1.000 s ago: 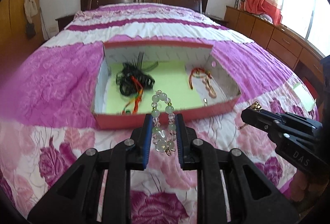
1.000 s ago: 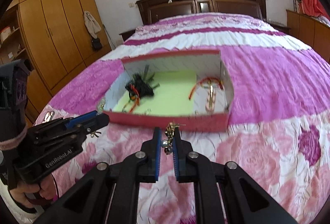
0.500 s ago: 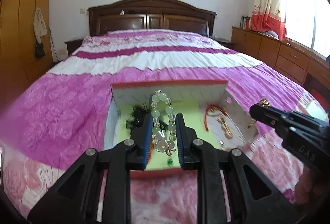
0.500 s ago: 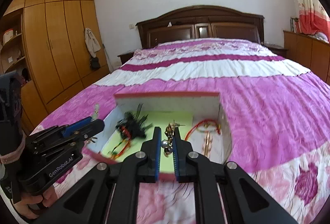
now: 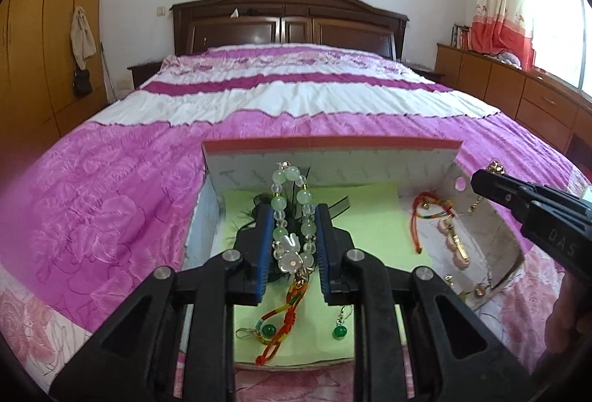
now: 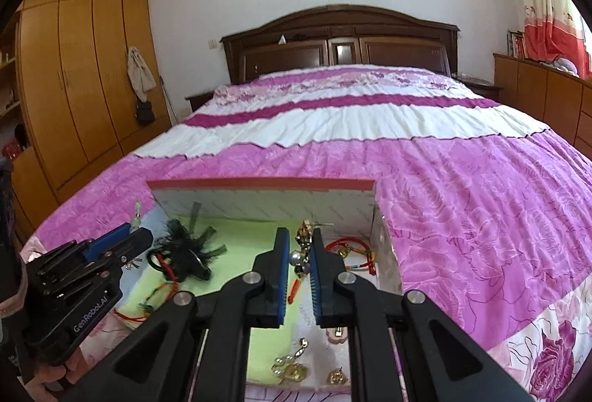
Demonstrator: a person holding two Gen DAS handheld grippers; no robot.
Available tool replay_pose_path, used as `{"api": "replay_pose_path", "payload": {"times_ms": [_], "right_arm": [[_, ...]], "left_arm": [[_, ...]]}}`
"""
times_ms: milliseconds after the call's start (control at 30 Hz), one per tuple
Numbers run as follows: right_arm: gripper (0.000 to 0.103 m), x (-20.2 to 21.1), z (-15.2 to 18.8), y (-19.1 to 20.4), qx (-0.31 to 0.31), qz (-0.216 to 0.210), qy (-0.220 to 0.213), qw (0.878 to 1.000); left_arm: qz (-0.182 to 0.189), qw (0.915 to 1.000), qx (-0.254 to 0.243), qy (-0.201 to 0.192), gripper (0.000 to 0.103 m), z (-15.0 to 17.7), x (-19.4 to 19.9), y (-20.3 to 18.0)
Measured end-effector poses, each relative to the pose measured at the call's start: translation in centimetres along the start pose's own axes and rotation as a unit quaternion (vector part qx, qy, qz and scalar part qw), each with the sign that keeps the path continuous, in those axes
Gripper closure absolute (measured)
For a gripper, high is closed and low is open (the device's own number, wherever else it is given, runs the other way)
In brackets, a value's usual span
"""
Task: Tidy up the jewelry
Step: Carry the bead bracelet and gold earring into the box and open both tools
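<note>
A red-rimmed shallow box with a green liner lies on the bed. My left gripper is shut on a green and clear bead bracelet with a white flower charm, held over the box's left half. My right gripper is shut on a gold earring with a pearl, held over the box's right half. Each gripper shows at the edge of the other's view: the right one in the left wrist view, the left one in the right wrist view.
In the box lie a black feathery hair piece, a red cord bracelet, green bead earrings, a multicoloured cord, a pink and gold piece and gold earrings. Pink floral bedspread surrounds it; headboard far behind.
Both grippers have moved forward from the bedspread in front of the box to over its inside, each still holding its piece. The box now fills the lower part of both views.
</note>
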State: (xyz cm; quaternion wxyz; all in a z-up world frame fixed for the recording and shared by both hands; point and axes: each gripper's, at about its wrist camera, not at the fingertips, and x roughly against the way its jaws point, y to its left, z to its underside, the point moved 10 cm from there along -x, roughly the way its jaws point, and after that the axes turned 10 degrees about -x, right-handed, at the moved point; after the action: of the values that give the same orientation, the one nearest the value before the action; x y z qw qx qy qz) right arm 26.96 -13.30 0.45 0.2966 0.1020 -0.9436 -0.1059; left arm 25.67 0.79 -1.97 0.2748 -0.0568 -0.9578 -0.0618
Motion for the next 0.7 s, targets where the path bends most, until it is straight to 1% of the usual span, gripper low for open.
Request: {"api": "replay_pose_path", "payload": {"times_ms": [200,400,467,533,600,633,667,700], "right_arm": [[0.092,-2.7,1.6,-0.5,0.002,0.008,0.044,0.999],[0.091,-4.4,3.6,-0.9,0.004,0.017,0.085,0.996],[0.091,-4.9,4.1,-1.2,0.000,0.018,0.099,0.995],[0.091,-5.3,4.3,-1.6,-0.008,0.021,0.110,0.994],[0.090,-5.2,4.4,-1.8,-0.017,0.022,0.120,0.992],[0.086,-5.0,4.3,-1.8,-0.022,0.019,0.122,0.992],[0.082,-4.9,4.2,-1.7,-0.025,0.014,0.123,0.992],[0.073,-4.5,4.0,-1.5,-0.029,0.008,0.122,0.992]], "left_arm": [[0.005,0.9996,-0.006,0.027,0.089,1.4,-1.2,-0.4],[0.007,0.9989,-0.007,0.046,0.088,2.0,-2.0,-0.8],[0.007,0.9987,-0.006,0.050,0.085,2.1,-2.1,-0.7],[0.009,0.9985,-0.003,0.053,0.084,2.2,-2.1,-0.7],[0.012,0.9981,-0.002,0.060,0.079,2.3,-2.1,-0.8],[0.015,0.9979,-0.003,0.063,0.076,2.4,-2.0,-1.0],[0.016,0.9977,-0.005,0.065,0.070,2.4,-1.9,-1.1],[0.017,0.9976,-0.006,0.066,0.066,2.4,-1.9,-1.2]]}}
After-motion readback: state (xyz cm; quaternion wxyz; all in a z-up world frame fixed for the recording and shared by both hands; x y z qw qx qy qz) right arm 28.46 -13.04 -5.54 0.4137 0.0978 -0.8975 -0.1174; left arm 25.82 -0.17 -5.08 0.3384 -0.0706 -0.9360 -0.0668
